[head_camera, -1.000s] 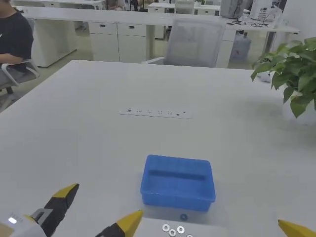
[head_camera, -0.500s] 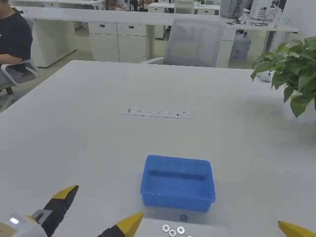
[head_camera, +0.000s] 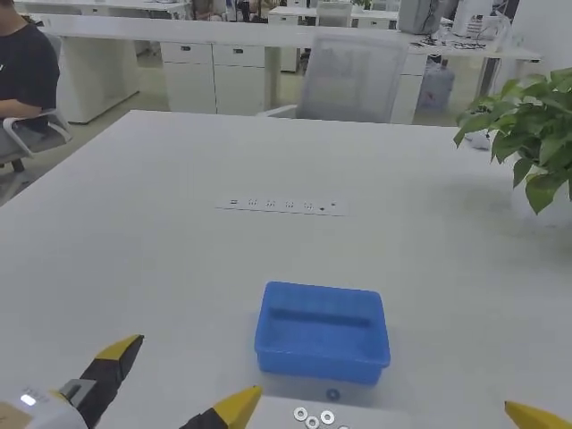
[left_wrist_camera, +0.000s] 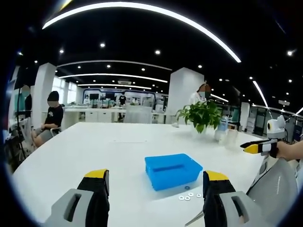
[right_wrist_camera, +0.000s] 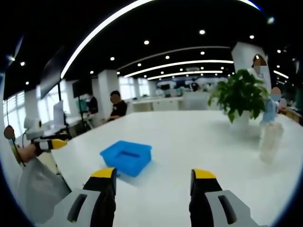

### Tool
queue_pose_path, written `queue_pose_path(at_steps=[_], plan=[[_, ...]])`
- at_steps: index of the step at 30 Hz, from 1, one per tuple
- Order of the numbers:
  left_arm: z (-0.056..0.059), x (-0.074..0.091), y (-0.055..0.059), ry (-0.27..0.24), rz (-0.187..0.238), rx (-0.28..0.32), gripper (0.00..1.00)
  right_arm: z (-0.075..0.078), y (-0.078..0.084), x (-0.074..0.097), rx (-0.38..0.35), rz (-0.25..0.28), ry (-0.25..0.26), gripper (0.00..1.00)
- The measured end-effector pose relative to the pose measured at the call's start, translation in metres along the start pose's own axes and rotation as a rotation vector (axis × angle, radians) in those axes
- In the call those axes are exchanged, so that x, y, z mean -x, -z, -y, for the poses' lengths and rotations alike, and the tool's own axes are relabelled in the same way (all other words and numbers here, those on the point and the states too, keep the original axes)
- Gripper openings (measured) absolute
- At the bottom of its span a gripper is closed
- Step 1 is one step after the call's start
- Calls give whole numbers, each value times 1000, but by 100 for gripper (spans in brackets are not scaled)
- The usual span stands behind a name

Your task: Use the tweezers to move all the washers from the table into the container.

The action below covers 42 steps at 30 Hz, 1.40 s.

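Observation:
A blue rectangular container (head_camera: 322, 331) stands on the white table, also in the left gripper view (left_wrist_camera: 173, 170) and the right gripper view (right_wrist_camera: 127, 157). Just in front of it lie a few small silver washers (head_camera: 313, 416) and a blue one (head_camera: 332, 393) on a paler sheet; they appear in the left gripper view as washers (left_wrist_camera: 188, 195). My left gripper (head_camera: 179, 375) (left_wrist_camera: 156, 175) is open and empty, low and to the left of the container. My right gripper (right_wrist_camera: 154, 173) is open and empty; one yellow tip (head_camera: 536, 414) pokes in at the lower right.
A flush power strip (head_camera: 281, 205) sits mid-table beyond the container. A potted plant (head_camera: 527, 134) stands at the right edge, with a clear bottle (right_wrist_camera: 270, 142) near it. An office chair (head_camera: 349, 76) is at the far side, and a seated person (head_camera: 22, 71) at the left.

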State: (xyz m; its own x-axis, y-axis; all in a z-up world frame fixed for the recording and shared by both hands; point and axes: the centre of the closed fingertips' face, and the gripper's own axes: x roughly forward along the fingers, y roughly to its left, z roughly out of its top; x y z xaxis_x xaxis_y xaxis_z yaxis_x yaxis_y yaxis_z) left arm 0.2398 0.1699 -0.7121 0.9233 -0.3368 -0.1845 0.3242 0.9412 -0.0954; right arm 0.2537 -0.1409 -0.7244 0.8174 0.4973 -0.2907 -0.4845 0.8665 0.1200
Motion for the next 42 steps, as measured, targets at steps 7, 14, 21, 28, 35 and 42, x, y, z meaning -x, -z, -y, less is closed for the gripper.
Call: queue_pose_path(at_steps=[7, 14, 21, 28, 35, 42], plan=[[2, 0, -1, 4, 1, 8, 82, -3, 1, -1, 0, -8, -16, 60], [4, -2, -4, 45, 14, 63, 81, -9, 2, -4, 39, -28, -29, 62], [26, -6, 21, 185, -167, 46, 75, -23, 17, -6, 191, -176, -86, 51], [51, -5, 62, 407, -403, -97, 58, -50, 17, -16, 245, -230, -192, 38], [64, -7, 99, 546, -579, -215, 29, -75, 26, -25, 262, -268, -292, 20], [69, -6, 132, 645, -741, -394, 24, -86, 41, -32, 287, -308, -348, 18]])
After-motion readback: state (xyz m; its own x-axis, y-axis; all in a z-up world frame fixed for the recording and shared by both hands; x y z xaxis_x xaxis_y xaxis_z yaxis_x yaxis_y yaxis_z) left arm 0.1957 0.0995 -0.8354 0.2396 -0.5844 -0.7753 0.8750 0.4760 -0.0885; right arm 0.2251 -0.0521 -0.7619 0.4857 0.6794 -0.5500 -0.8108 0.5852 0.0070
